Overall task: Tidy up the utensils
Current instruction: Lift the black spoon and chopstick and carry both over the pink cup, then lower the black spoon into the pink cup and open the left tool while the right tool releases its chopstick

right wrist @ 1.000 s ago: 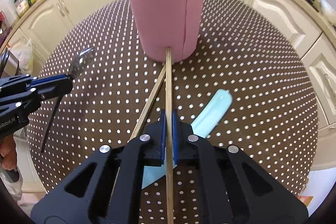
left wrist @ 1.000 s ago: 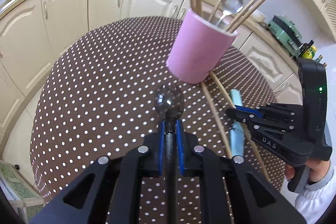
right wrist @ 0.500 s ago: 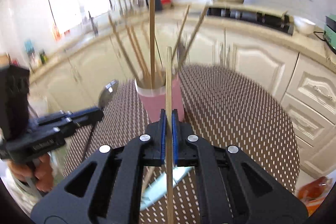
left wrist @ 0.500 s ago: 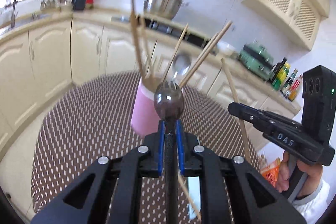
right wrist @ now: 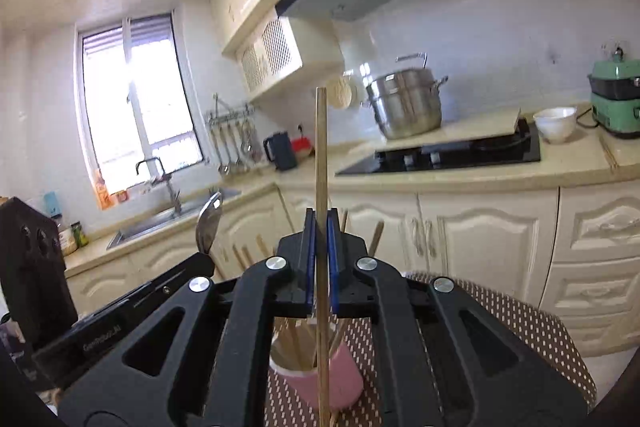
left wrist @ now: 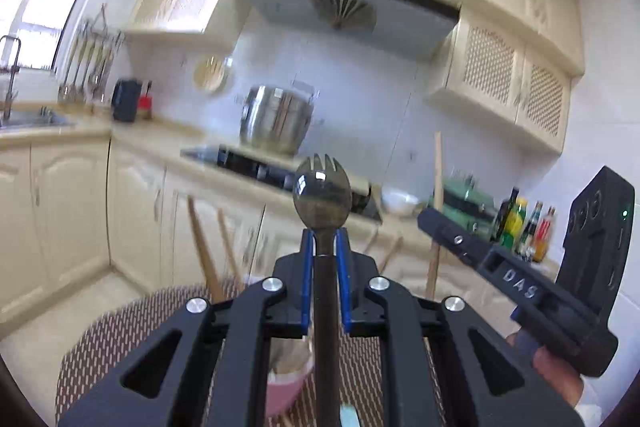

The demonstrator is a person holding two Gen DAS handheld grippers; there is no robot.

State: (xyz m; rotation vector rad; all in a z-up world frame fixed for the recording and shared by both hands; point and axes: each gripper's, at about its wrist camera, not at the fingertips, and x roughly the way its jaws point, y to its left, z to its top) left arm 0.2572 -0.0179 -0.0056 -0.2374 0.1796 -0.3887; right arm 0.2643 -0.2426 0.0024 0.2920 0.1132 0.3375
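The left tongs [left wrist: 323, 241] clamp a spork [left wrist: 322, 191], head pointing away. The right tongs [right wrist: 320, 227] pinch an upright chopstick [right wrist: 321, 155] above the pink cup [right wrist: 320, 381], whose base is hidden.

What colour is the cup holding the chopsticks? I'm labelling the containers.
Pink. The cup shows best in the right wrist view, below the gripper.

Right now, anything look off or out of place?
One item: a light blue utensil lies flat on the dotted table beside the pink cup, not in it. Nothing looks spilled or damaged.
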